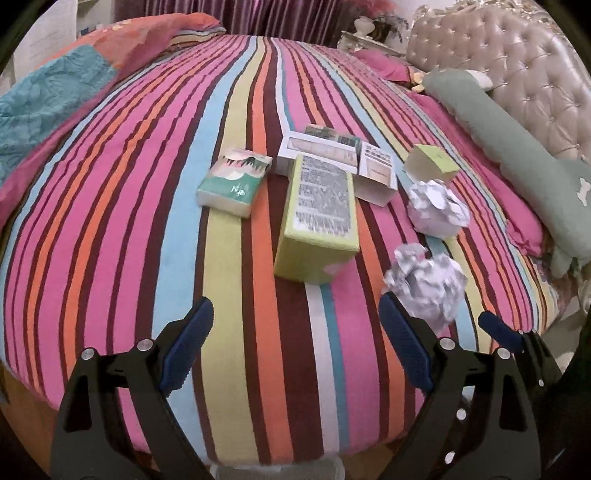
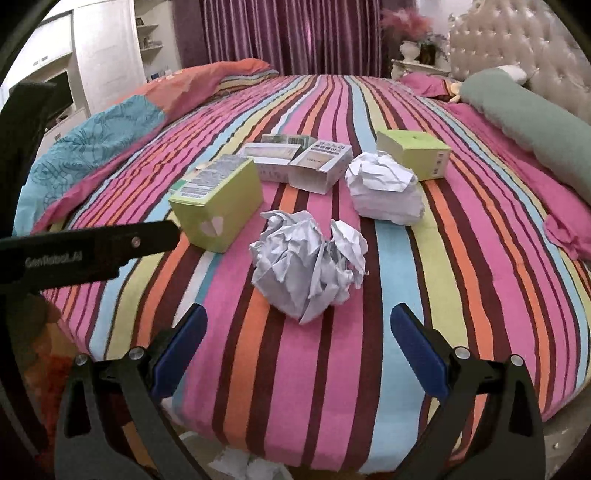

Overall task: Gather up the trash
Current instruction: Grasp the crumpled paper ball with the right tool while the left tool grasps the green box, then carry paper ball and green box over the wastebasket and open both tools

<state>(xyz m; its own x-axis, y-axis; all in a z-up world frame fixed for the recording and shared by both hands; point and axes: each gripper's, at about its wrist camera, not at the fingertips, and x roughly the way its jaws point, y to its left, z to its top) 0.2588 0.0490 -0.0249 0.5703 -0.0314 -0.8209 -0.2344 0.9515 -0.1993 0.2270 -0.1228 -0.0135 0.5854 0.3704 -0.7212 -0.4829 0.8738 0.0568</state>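
Trash lies on a striped bed cover (image 1: 110, 221). In the left wrist view, a yellow-green box (image 1: 317, 218) is straight ahead, with a teal box (image 1: 232, 181) to its left and white boxes (image 1: 321, 147) behind it. My left gripper (image 1: 295, 343) is open and empty, short of the yellow-green box. In the right wrist view, a crumpled paper ball (image 2: 310, 262) sits just beyond my open, empty right gripper (image 2: 299, 350). A second paper ball (image 2: 384, 188) and a small yellow-green box (image 2: 417, 153) lie farther back.
A folded teal and orange quilt (image 2: 96, 140) lies at the left. A green bolster (image 2: 524, 122) rests against the tufted headboard (image 1: 517, 62) at the right. Purple curtains (image 2: 288, 33) hang behind. Something white (image 2: 240, 461) shows below the bed's near edge.
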